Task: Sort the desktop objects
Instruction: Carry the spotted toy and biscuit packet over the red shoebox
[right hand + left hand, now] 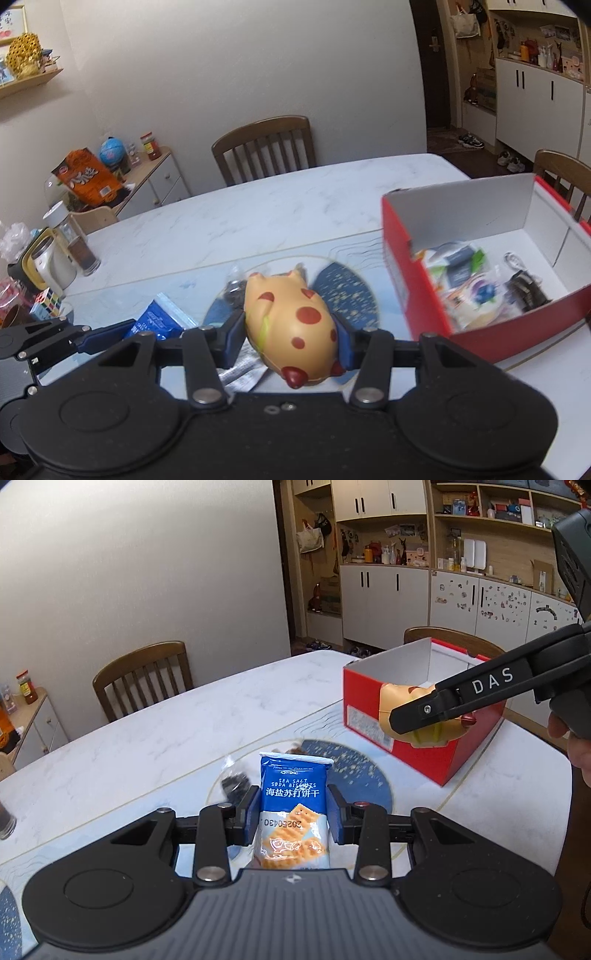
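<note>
White marble-look table with round blue speckled mat, wooden slat-back chairs behind. Left gripper pinching glossy blue biscuit packet, flat, crinkled, upright between pads, lifted over mat. Right gripper squeezing soft rounded toy pig, tan with red spots, just left of red cardboard box. Box open, white inside, holding mixed small packets, ahead-right of both tools.

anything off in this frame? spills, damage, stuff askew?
Nothing spilled or damaged. Left tool grips the biscuit packet, right tool the spotted toy. The red box sits upright, holding sorted items.
</note>
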Demonstrator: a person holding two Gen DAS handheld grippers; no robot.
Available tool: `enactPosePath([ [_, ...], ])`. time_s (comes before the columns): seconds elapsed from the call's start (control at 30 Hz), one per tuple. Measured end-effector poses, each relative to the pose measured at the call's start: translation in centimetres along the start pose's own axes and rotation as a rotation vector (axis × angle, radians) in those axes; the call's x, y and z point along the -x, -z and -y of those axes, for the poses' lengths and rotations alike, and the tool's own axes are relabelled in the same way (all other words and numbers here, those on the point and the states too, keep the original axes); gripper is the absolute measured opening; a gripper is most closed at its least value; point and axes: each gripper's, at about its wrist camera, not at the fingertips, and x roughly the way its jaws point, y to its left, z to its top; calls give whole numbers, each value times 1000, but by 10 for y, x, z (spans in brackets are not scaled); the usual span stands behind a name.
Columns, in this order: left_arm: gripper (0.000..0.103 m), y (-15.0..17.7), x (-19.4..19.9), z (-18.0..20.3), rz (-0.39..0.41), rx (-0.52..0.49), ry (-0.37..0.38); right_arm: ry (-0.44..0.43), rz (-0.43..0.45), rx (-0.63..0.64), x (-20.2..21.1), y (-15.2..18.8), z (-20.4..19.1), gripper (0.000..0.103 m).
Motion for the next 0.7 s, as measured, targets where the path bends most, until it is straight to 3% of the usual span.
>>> enactPosePath([
  [0.7,35,-80,-64,75,13,10,80,63,21,-31,12,-38,112,48],
])
